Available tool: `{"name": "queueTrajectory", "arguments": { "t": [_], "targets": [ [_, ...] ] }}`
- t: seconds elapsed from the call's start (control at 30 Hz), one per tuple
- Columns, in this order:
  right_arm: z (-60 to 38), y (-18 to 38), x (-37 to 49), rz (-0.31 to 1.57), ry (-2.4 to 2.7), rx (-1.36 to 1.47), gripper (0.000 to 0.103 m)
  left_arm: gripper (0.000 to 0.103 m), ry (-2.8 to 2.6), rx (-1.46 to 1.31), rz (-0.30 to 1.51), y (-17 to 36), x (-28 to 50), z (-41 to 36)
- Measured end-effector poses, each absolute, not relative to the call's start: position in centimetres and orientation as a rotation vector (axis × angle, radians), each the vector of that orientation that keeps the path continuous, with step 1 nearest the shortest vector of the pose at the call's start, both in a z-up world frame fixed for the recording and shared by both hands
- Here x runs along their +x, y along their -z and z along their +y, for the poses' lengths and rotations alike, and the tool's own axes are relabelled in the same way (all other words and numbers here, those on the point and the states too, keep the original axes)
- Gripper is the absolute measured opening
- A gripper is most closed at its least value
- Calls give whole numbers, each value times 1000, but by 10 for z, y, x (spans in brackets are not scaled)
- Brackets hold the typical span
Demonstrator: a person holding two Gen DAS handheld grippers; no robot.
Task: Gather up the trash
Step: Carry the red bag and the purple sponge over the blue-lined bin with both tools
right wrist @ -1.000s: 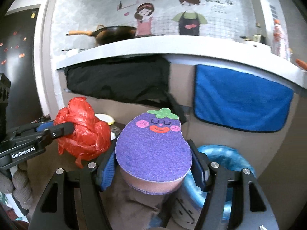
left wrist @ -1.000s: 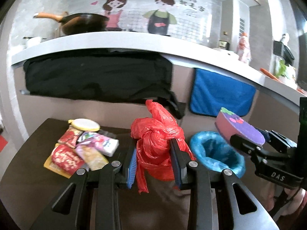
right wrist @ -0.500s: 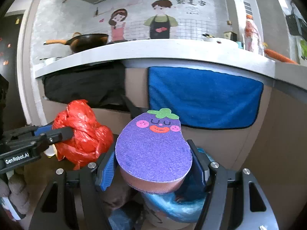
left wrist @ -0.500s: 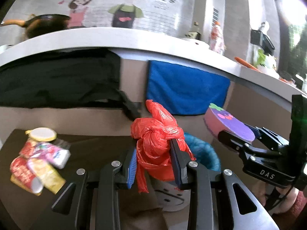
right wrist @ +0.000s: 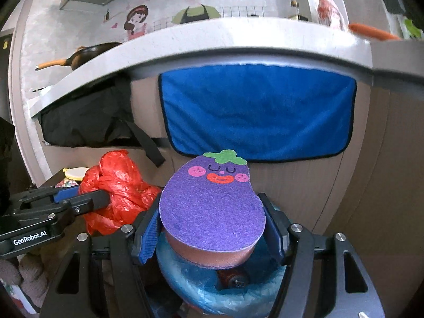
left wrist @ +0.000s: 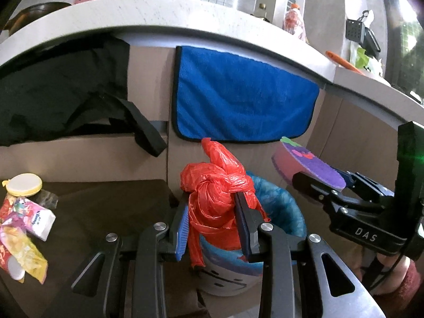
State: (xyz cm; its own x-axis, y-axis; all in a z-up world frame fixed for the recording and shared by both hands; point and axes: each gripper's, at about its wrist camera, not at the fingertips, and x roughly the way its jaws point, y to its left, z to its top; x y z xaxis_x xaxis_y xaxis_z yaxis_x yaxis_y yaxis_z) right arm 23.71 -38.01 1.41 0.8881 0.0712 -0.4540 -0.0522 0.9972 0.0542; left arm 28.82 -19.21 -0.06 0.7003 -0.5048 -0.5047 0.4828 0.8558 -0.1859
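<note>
My left gripper (left wrist: 213, 228) is shut on a crumpled red plastic bag (left wrist: 216, 193) and holds it over the near-left rim of a white bin lined with a blue bag (left wrist: 281, 212). My right gripper (right wrist: 212, 235) is shut on a purple eggplant-shaped sponge (right wrist: 212, 204) and holds it right above the bin (right wrist: 185, 278). The red bag (right wrist: 116, 185) and the left gripper (right wrist: 76, 204) show at the left of the right wrist view. The sponge (left wrist: 310, 164) and right gripper (left wrist: 336, 190) show at the right of the left wrist view.
Several snack wrappers (left wrist: 23, 228) and a yellow lid (left wrist: 23, 185) lie on the dark table (left wrist: 106, 201) at left. A blue towel (left wrist: 243, 106) and black cloth (left wrist: 61, 95) hang from the counter (left wrist: 185, 16) behind. Some trash (right wrist: 233, 278) lies inside the bin.
Both grippers have swung right and moved over the bin with their loads. The wrappers have slid to the left edge of the left wrist view. Grips are unchanged.
</note>
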Motion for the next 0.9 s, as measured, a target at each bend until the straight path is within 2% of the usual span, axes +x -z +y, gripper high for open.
{"name": "queueTrajectory", "arguments": {
  "t": [0.9],
  "targets": [
    [-423,15,270,523,-39,126,64,33,635,-88,680,31,334,-230]
  ]
}}
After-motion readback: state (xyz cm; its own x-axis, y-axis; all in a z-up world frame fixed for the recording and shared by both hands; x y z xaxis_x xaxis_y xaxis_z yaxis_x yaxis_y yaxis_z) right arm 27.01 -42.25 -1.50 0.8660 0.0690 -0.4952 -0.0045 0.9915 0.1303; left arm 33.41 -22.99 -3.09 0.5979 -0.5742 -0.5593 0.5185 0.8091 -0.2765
